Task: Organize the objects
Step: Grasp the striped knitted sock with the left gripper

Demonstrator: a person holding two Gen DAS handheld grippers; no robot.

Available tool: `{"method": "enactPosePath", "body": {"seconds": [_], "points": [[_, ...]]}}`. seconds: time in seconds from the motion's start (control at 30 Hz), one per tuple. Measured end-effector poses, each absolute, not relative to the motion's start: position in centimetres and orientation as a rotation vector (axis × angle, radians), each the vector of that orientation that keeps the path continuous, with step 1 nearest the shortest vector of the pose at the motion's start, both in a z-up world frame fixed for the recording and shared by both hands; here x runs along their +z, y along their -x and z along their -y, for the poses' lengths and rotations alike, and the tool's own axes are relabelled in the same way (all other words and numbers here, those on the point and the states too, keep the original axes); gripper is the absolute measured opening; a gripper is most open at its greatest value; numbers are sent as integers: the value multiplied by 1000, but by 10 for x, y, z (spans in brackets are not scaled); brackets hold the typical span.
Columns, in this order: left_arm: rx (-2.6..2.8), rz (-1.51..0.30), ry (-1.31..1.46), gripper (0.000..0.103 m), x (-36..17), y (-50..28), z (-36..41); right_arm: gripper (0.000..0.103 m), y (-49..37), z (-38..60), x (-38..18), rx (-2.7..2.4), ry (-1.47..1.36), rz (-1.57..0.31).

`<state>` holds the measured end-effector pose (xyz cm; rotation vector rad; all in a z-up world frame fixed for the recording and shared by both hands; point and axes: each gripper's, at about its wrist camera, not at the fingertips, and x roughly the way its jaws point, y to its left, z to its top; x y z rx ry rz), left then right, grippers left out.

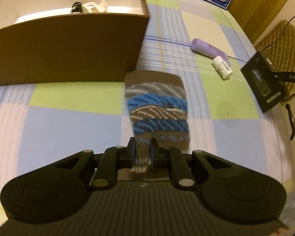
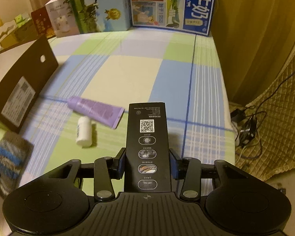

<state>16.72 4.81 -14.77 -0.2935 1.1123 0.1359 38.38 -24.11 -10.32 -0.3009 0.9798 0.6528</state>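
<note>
Here, in the left wrist view, we see our left gripper (image 1: 143, 151) at the lower middle of the frame, its jaws pressed together on one narrow end of a knitted glove (image 1: 157, 110) banded in brown, blue and grey. The glove's wide part reaches up toward the frame's centre over a checked bedsheet (image 1: 68, 122) of green, blue and pale squares. At the upper left stands an open cardboard box (image 1: 68, 47), with a small white item and a dark one inside near its far wall; what they are we cannot tell. At the right of the frame a purple tube (image 1: 208, 49) lies on the sheet with a white bottle (image 1: 222, 67) touching its lower end, and a black box (image 1: 263, 84) shows at the far right edge.

In the right wrist view, our right gripper (image 2: 147, 165) sits at the lower middle, pinching the black box (image 2: 147, 147) by its long sides; the box bears a QR code and round icons. Left of it lie the white bottle (image 2: 84, 131) and, just above, the purple tube (image 2: 96, 111). The cardboard box (image 2: 23, 84) fills the left edge, the glove (image 2: 9, 157) is blurred at the lower left, and printed cartons (image 2: 171, 4) stand along the top.
</note>
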Motion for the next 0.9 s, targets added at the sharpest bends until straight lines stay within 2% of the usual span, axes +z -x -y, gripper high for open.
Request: {"method": "enactPosePath", "body": {"seconds": [0.07, 0.1, 0.13, 0.17, 0.2, 0.5, 0.67, 0.7, 0.77, 0.9], "points": [[137, -1103, 271, 27, -144, -163, -49, 41, -376, 247, -102, 647, 294, -998], [124, -1094, 268, 43, -141, -163, -49, 41, -373, 251, -101, 645, 286, -1006], [120, -1086, 266, 70, -139, -163, -47, 41, -370, 253, -100, 647, 279, -1011], [119, -1074, 260, 81, -136, -165, -46, 41, -367, 256, -99, 649, 273, -1016], [122, -1057, 245, 86, -135, -167, -43, 41, -363, 259, -99, 649, 269, -1020], [143, -1128, 166, 85, -162, -215, -8, 42, -352, 268, -97, 640, 242, -1022], [183, -1120, 153, 52, -166, -218, -8, 49, -352, 266, -98, 640, 236, -1012], [183, -1110, 150, 38, -164, -217, -8, 52, -353, 265, -98, 637, 240, -1007], [178, -1100, 152, 27, -161, -213, -11, 56, -355, 264, -98, 632, 244, -999], [182, -1083, 176, 22, -154, -206, -17, 60, -359, 258, -98, 631, 259, -992]]}}
